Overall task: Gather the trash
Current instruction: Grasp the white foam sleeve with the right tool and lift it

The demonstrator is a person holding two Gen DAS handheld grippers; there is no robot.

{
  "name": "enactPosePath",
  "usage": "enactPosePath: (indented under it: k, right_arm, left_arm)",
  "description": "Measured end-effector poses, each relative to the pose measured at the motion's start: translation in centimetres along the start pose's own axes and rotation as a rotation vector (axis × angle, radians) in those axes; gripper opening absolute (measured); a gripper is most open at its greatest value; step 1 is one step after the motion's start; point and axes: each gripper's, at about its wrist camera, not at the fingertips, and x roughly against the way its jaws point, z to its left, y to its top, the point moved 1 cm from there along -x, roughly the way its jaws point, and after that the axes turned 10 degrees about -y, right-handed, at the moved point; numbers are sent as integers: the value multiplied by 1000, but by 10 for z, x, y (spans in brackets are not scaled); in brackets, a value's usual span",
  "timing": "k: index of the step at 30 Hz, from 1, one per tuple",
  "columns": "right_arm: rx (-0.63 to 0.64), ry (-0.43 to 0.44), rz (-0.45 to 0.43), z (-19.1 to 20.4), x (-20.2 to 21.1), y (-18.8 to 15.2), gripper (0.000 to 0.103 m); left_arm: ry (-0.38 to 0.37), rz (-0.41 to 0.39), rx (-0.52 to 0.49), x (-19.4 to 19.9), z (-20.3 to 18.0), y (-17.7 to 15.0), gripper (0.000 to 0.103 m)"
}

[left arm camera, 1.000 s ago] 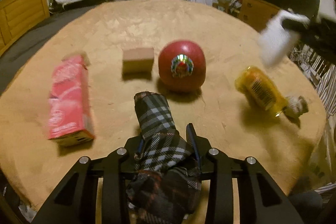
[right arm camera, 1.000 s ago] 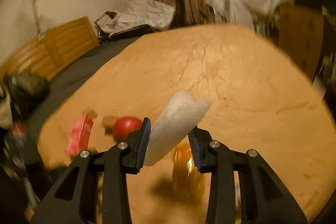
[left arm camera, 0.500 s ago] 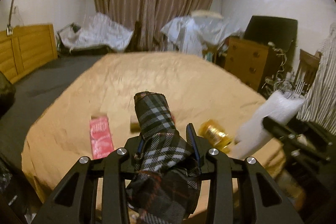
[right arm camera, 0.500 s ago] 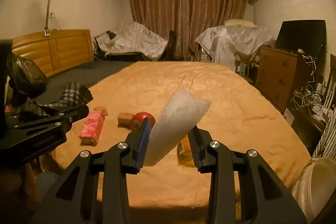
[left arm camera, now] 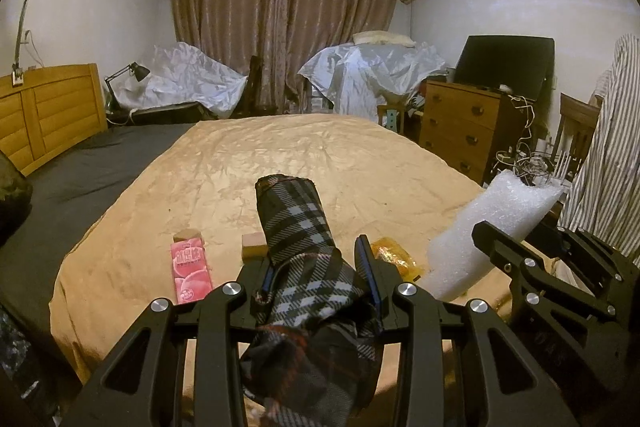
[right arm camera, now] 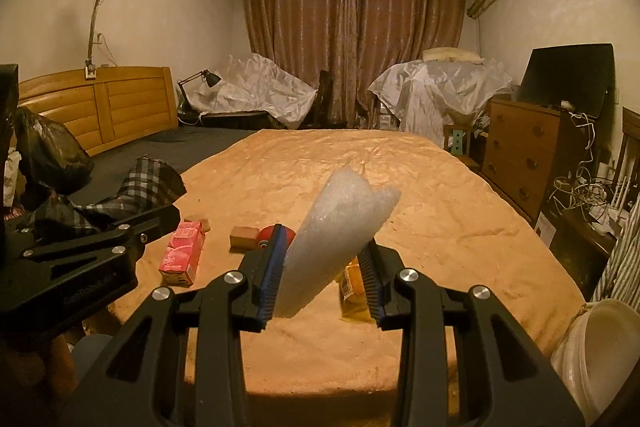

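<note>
Left wrist view: left tool (left arm camera: 318, 273) clenched on a plaid cloth (left arm camera: 298, 227), which stands up between its fingers and hangs down behind them. Beyond it, on the tan bed (left arm camera: 320, 163): pink carton (left arm camera: 189, 270) lying flat at left; small brown block (left arm camera: 253, 245) just right of the carton; yellow packet (left arm camera: 394, 258) partly hidden by the tool's right finger. At right, the right tool (left arm camera: 516, 227) grips a white foam roll (left arm camera: 486, 233), tilted, held above the bed's near corner. Right wrist view: right tool (right arm camera: 323, 269) clenched on the foam roll (right arm camera: 334, 239), which slants up to the right between the blue-padded fingers. Behind the tool on the bed (right arm camera: 400, 187): pink carton (right arm camera: 182, 253), brown block (right arm camera: 244, 235), red round thing (right arm camera: 266, 235) mostly hidden by the left finger, yellow packet (right arm camera: 352, 285) partly hidden by the right finger. At left, the left tool (right arm camera: 156, 217) with the plaid cloth (right arm camera: 136, 185). White bucket (right arm camera: 592, 347) at lower right, beside the bed.
</note>
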Motion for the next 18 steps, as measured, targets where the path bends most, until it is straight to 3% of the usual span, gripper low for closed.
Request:
enactPosePath:
  k: [9, 18]
  right_arm:
    - [-10, -38, 17, -24, 2, 3, 34]
    - [-29, -100, 40, -72, 8, 8, 33]
  left_arm:
    - [-38, 19, -3, -17, 1, 1, 38]
    - [-125, 44, -18, -55, -32, 11, 38]
